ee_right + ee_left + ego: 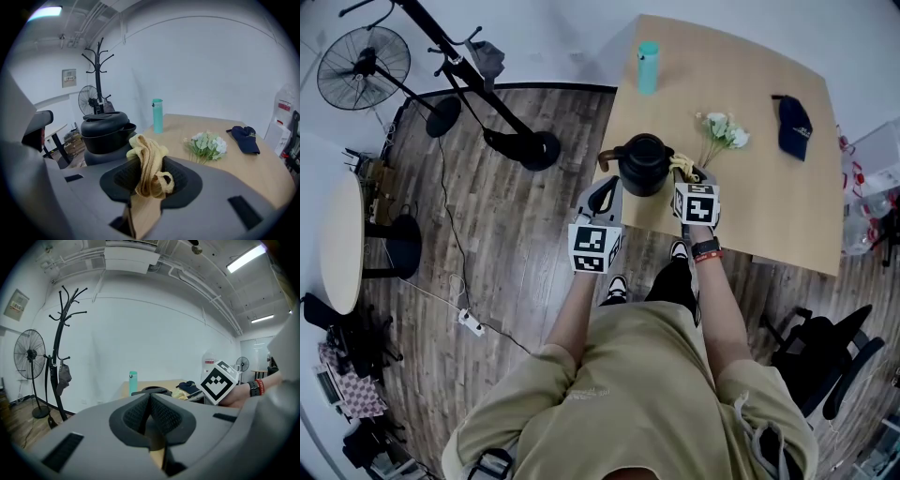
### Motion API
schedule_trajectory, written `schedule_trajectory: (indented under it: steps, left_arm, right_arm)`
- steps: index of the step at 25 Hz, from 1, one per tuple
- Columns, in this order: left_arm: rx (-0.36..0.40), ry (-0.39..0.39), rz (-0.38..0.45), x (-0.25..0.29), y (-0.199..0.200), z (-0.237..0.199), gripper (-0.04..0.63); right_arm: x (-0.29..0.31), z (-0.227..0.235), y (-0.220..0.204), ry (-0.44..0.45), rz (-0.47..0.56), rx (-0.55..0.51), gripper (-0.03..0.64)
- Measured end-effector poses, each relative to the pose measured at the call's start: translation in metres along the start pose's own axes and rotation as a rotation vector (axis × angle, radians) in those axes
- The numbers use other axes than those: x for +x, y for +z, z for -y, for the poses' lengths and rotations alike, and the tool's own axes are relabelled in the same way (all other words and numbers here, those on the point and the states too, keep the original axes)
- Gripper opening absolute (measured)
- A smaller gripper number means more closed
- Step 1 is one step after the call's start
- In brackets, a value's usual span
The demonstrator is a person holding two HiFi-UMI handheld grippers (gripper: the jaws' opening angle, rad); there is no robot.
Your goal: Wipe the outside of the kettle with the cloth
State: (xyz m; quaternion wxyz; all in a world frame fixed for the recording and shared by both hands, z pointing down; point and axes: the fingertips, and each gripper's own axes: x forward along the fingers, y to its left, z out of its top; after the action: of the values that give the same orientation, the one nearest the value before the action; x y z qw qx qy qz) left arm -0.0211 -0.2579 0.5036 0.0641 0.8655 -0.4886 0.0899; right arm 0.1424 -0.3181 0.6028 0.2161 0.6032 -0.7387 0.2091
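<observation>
Steadying comes first, I judge: the left gripper point(602, 199), jaws pressed together on nothing, hangs at the near-left corner of the table point(769, 216) and could open to brace the kettle point(644, 165), which stands close to that corner with bare floor beyond. Just right of the kettle, the right gripper point(686, 178) pinches the yellow cloth point(679, 166) beside its wall, whether touching I cannot tell, so strokes should press inward toward the table's middle, not its edge. Flowers point(724, 129) lie near on the right and the cap point(792, 127) well apart, so sweeps there want keeping short.
</observation>
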Motion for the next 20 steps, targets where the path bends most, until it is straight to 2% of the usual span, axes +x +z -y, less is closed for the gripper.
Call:
schedule_trajectory:
  steps: [8, 14, 20]
  left_arm:
    - [0.005, -0.005, -0.003, -0.011, -0.004, -0.007, 0.021]
    - [0.001, -0.021, 0.002, -0.022, -0.005, -0.016, 0.021]
    - [0.001, -0.021, 0.011, -0.035, -0.006, -0.027, 0.021]
  right_arm:
    - [-0.036, -0.018, -0.022, -0.001, -0.007, 0.124, 0.14]
    - [-0.057, -0.057, -0.035, 0.032, -0.005, 0.208, 0.143]
    - [-0.054, -0.106, -0.047, 0.08, -0.014, 0.233, 0.144]
